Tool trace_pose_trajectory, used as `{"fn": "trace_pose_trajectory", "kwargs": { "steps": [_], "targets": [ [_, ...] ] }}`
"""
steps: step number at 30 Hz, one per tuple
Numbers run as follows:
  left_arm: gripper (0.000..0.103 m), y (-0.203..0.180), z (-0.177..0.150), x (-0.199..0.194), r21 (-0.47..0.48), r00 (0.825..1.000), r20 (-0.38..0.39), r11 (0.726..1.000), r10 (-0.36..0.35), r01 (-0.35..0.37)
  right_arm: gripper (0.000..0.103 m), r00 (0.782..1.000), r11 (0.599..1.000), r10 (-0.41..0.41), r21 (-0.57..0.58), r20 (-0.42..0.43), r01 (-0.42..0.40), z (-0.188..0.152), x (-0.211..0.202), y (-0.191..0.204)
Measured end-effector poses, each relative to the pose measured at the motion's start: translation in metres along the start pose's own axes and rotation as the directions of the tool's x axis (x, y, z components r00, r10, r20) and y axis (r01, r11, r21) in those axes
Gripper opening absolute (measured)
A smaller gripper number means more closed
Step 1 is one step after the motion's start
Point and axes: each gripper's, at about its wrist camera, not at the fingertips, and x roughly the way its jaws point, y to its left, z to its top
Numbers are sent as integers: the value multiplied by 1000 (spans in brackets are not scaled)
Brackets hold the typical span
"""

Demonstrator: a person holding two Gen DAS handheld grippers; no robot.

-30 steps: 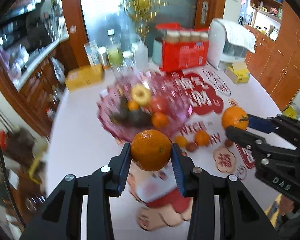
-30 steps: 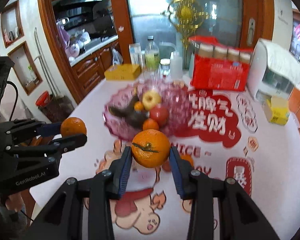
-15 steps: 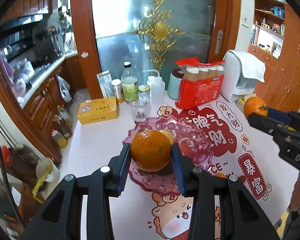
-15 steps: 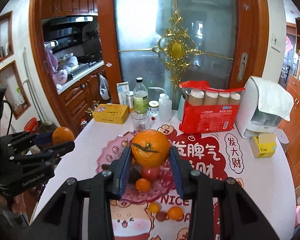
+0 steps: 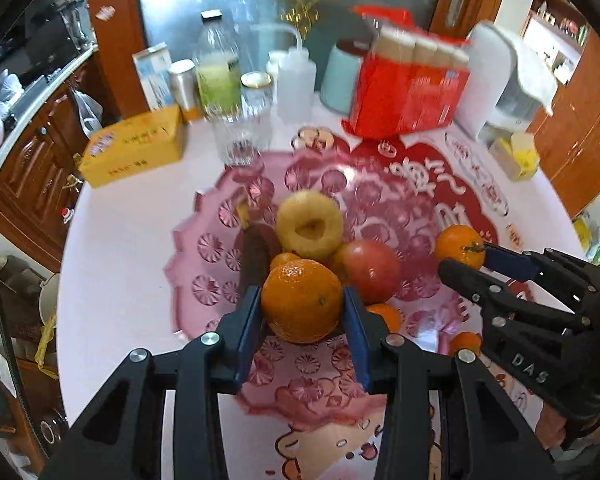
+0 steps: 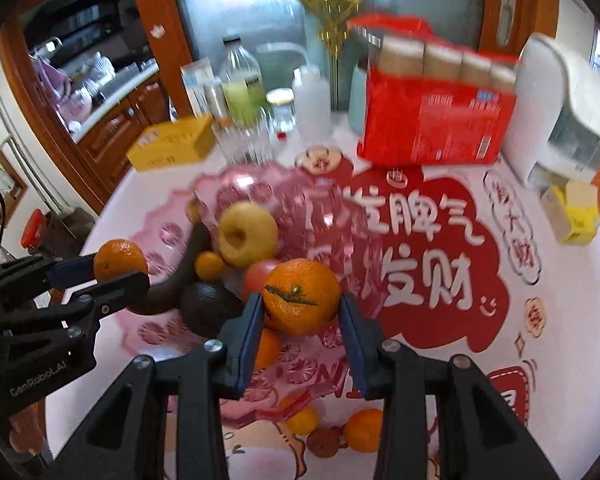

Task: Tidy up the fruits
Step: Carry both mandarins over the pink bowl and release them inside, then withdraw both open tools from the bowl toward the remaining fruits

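Oranges: left gripper and right gripper tilt down over pink fruit plate, fingers clamping one each. Right view alone shows probably an avocado.

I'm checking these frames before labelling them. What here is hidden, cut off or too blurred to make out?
- Left wrist view: the orange in the left gripper hides the fruit behind it in the pink bowl.
- Right wrist view: the red package is motion-blurred, its print unreadable.
- Right wrist view: the right gripper and its orange cover part of the bowl's contents.
- Right wrist view: the small dark fruit on the table is too blurred to identify.
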Motion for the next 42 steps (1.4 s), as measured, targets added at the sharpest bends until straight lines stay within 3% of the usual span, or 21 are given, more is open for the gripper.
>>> {"fn": "trace_pose_trajectory", "kwargs": {
  "steps": [8,9,12,16,27,42],
  "targets": [
    [39,4,2,45,-4,998,-65,1000,5,-5,40,998,1000,-4,-12,-68,3,-9,43,-6],
    [43,4,2,47,-5,998,-66,1000,5,-6,40,998,1000,-3,-14,-64,2,-11,45,-6],
    [68,4,1,47,-11,999,-50,1000,11,-12,40,998,1000,9,-10,-63,-9,-13,48,-8],
    [78,5,1,40,-11,999,-25,1000,22,-22,51,999,1000,20,9,-36,-20,-14,44,-11],
    [81,12,-5,5,-44,999,25,998,45,-44,54,999,999,44,10,6,-44,-18,20,-5],
    [89,0,-31,-75,-43,992,119,999,38,-33,54,995,999,39,-15,88,-38,-33,-50,14]
  ]
}}
